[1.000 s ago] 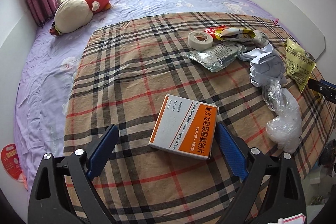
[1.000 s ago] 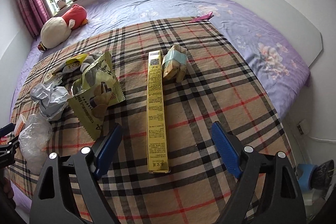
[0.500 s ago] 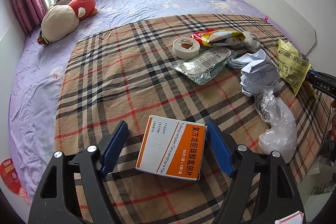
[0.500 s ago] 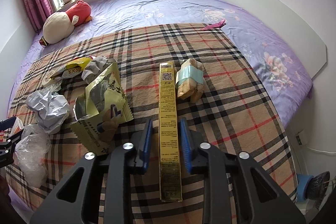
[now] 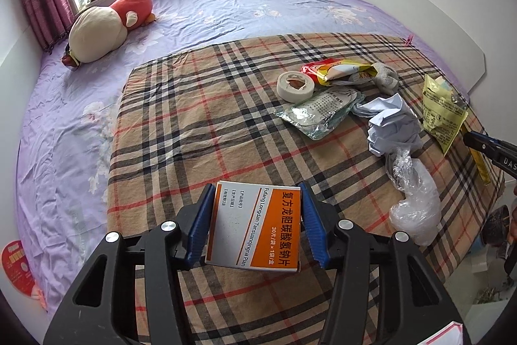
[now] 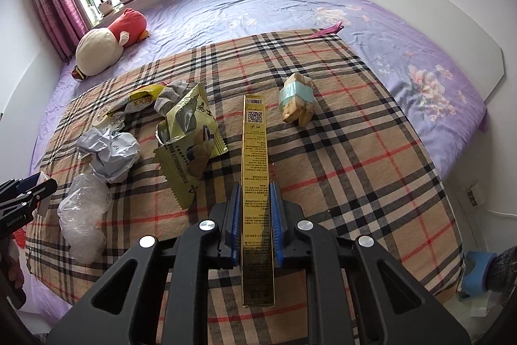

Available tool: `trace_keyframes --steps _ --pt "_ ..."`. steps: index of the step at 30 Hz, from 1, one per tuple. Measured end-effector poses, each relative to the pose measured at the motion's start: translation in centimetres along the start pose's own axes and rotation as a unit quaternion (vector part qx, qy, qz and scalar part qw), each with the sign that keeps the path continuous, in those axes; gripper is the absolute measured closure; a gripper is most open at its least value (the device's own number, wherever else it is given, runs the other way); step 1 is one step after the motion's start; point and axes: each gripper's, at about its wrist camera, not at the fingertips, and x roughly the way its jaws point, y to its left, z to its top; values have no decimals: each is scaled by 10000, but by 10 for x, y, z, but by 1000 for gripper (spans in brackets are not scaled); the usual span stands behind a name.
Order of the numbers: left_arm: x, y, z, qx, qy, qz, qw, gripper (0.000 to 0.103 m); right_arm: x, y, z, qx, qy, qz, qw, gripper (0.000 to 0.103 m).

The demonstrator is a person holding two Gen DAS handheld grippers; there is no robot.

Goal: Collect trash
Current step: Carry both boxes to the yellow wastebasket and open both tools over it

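Both jaws now against their boxes

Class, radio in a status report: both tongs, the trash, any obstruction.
Right tongs shut on gold box. Left tongs closing around orange-and-white medicine box. Wrappers, crumpled paper, plastic bag still on blanket. Nothing in the way.

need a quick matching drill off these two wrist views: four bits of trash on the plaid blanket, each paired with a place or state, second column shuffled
Things:
1. orange-and-white box
2. long gold box
3. tape roll
4. crumpled paper

Places or states:
A. loose, just behind the clear plastic bag
B. clamped in the right gripper
C. flat, beside the silver pouch
D. between the closing jaws of the left gripper

Pairs: 1-D, 2-B, 3-C, 4-A
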Motion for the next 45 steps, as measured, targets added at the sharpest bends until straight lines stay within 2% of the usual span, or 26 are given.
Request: trace_keyframes --steps 5,9,15,19,26,30,34,38,45 --pt "-18 -18 13 222 -179 -169 9995 51 -23 -6 -12 166 -164 129 9996 85" --pt "-30 -55 22 680 -300 -416 9964 51 -46 -20 -26 415 -332 217 9984 85" --pt "-42 -139 24 1576 -357 -976 9820 51 -85 -63 -56 1064 -551 147 9927 85" --pt "-48 -205 15 2208 -341 -1449 9639 51 -112 -96 -85 1430 -658 -32 9875 85" --pt "-55 -321 -22 3247 -204 -2164 9205 51 -151 -153 -143 2049 -702 -347 9757 85" --pt "-55 -376 -47 3693 -84 -2466 8960 51 -167 -183 -176 2323 -675 -534 9688 85" --pt "-47 -420 -69 4057 21 -2629 8754 51 -179 -207 -207 2542 -635 -668 9627 85" --pt "-36 -451 -85 4334 139 -2698 8598 51 -184 -232 -236 2729 -571 -778 9572 85" --pt "-13 -488 -111 4693 493 -2691 8396 50 -169 -270 -274 2983 -314 -880 9499 85"
